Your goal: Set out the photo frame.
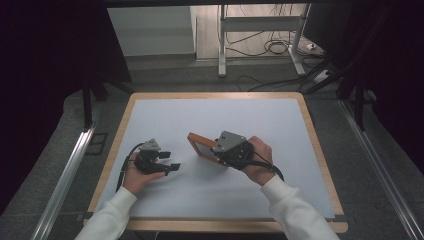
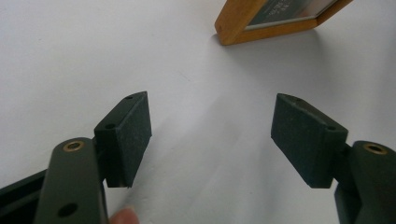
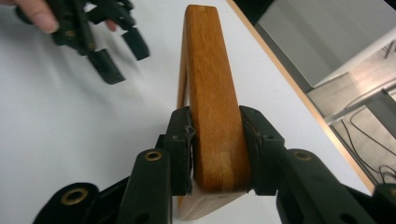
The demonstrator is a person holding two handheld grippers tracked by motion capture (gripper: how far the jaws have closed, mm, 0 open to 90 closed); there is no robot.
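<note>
The right gripper (image 3: 215,144) clamps both pads on the edge of a wooden picture frame (image 3: 210,93), held near the centre of the high view over the white table (image 1: 280,130); the left gripper (image 2: 212,135), lower left, stands wide and holds nothing

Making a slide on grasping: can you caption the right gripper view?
Right gripper clamps the thick edge of an orange-brown wooden picture frame above the white table.
</note>
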